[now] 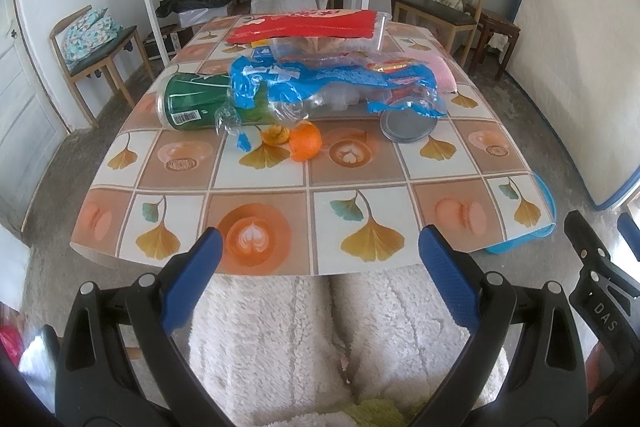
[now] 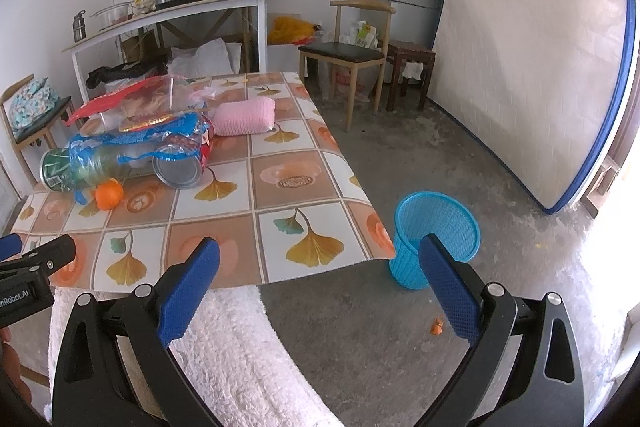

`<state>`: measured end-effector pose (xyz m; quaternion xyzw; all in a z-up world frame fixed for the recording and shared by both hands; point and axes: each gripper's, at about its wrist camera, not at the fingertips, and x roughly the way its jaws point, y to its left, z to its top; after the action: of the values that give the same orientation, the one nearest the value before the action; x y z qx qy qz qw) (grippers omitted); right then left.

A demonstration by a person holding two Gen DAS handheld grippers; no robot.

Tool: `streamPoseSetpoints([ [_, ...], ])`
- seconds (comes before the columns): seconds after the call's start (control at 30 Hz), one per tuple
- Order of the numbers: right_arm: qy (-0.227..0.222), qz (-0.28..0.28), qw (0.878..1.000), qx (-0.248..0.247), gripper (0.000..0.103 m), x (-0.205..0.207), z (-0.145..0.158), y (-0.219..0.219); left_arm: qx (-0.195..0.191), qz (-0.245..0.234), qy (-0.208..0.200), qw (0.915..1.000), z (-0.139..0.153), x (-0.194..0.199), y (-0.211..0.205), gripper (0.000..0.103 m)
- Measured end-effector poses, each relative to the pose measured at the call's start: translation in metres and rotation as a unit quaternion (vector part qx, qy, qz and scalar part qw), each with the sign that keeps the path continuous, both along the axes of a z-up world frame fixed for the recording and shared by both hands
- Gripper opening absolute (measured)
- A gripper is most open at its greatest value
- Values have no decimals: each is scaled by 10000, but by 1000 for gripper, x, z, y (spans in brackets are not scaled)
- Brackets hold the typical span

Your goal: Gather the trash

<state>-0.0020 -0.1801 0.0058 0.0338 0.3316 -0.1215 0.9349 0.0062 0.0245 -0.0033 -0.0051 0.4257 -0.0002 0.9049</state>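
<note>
Stock of trash on the surface (image 1: 440, 187), as I read it from both wrist views:

- Green can (image 1: 192, 103): lies on its side at the far left, long axis left to right, base end toward the left. I judge it light, stiff and slick; it may roll. Best hold is across the barrel.
- Blue wrapper (image 1: 332, 79): crumpled film draped over the can, stretching rightward. Soft, almost weightless; pinch a bunched fold.
- Orange peel (image 1: 306, 143): just near of the can, cupped. Soft and tearable; take it by the rim.
- Round tin lid (image 1: 408, 125): flat in the left view, tilted in the right. Thin and slippery; edge grip only.
- Red packet (image 1: 304, 25): farthest back, long axis left to right.
- Blue basket (image 2: 436, 235): on the floor, right of the surface, upright.

Left tool (image 1: 320, 259) and right tool (image 2: 320, 263): both spread apart, holding nothing, at the near edge.
</note>
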Motion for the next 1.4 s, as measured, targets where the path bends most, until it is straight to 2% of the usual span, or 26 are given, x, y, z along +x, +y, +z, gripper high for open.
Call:
streamPoseSetpoints([
  [0.4, 96, 106, 9999, -88, 97, 32, 11, 22, -27, 136, 84, 9999, 4, 32, 24, 95],
  [0.73, 102, 481, 9986, -170, 97, 79, 22, 49, -128, 587, 234, 9979, -4, 67, 65, 94],
  [0.97, -84, 835, 9963, -211, 97, 109, 36, 72, -351, 876, 252, 9952, -9, 87, 102, 95],
  [1.17, -265, 1231, 9920, -127, 97, 124, 42, 82, -652, 832, -41, 9944, -7, 101, 131, 94],
  [1.33, -300, 1387, 9896, 241, 97, 137, 41, 78, -1394, 467, -654, 9870, 7, 110, 151, 95],
  [1.4, -273, 1388, 9894, 339, 97, 141, 42, 77, -1482, 344, -901, 9842, 16, 115, 153, 95],
])
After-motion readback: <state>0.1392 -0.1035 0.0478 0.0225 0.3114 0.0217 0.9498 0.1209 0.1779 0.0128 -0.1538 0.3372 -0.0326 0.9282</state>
